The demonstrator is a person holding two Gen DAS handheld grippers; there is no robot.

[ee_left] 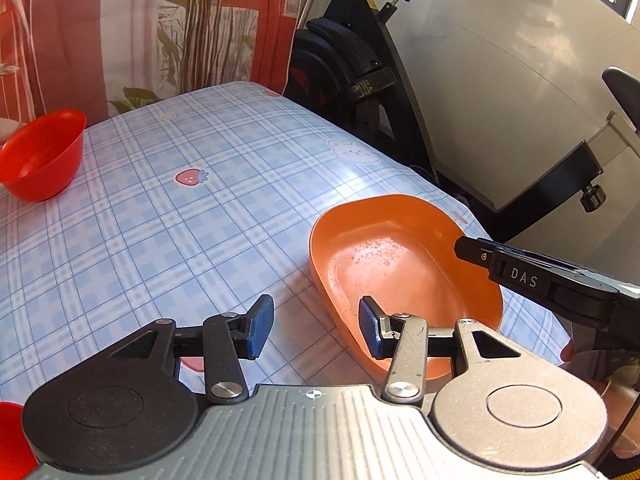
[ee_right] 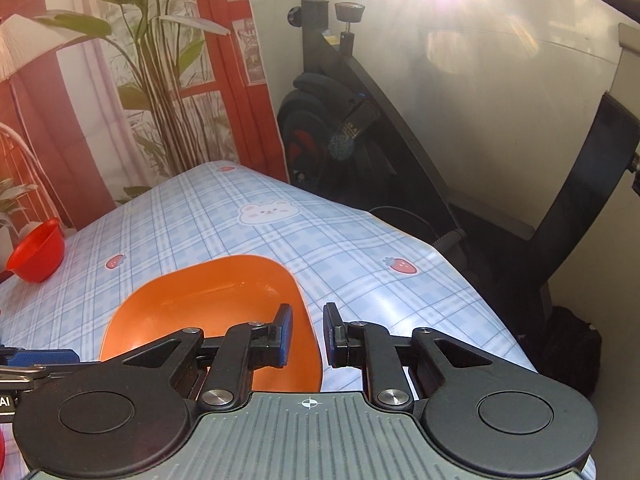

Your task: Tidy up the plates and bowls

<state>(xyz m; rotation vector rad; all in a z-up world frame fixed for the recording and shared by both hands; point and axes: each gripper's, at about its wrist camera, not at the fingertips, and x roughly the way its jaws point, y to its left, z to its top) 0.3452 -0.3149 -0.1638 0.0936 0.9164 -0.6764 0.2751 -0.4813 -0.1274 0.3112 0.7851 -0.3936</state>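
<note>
We found the orange dish (ee_left: 404, 276) lying upright near the right-hand edge of the table (ee_left: 192, 220), which was covered in a blue plaid cloth printed with strawberries and a bear face. The dish was oblong with rounded corners, and its inside held nothing we could make out beyond a faint speckled patch on the floor.

The left gripper (ee_left: 316, 328) stood partly open, its jaws parted by a clear gap. One blue pad (ee_left: 370, 330) sat over the near left rim of the dish, the other over bare cloth just outside the rim; we could not tell whether either pad touched the wall. Nothing was clamped between them.

The right gripper (ee_right: 307, 334) had its jaws only a narrow gap apart and held nothing. In its own view the left finger (ee_right: 282, 334) overlapped the dish's right rim and the other lay over the cloth. From the left wrist view, its black fingertip reached over the dish's far right rim.

A red bowl (ee_left: 42, 156) sat well apart from the dish, at the far left of the table. A second red item showed only as a sliver at the lower left corner of the left wrist view; we could not identify it. An exercise bike (ee_right: 360, 120) stood beyond the table.
</note>
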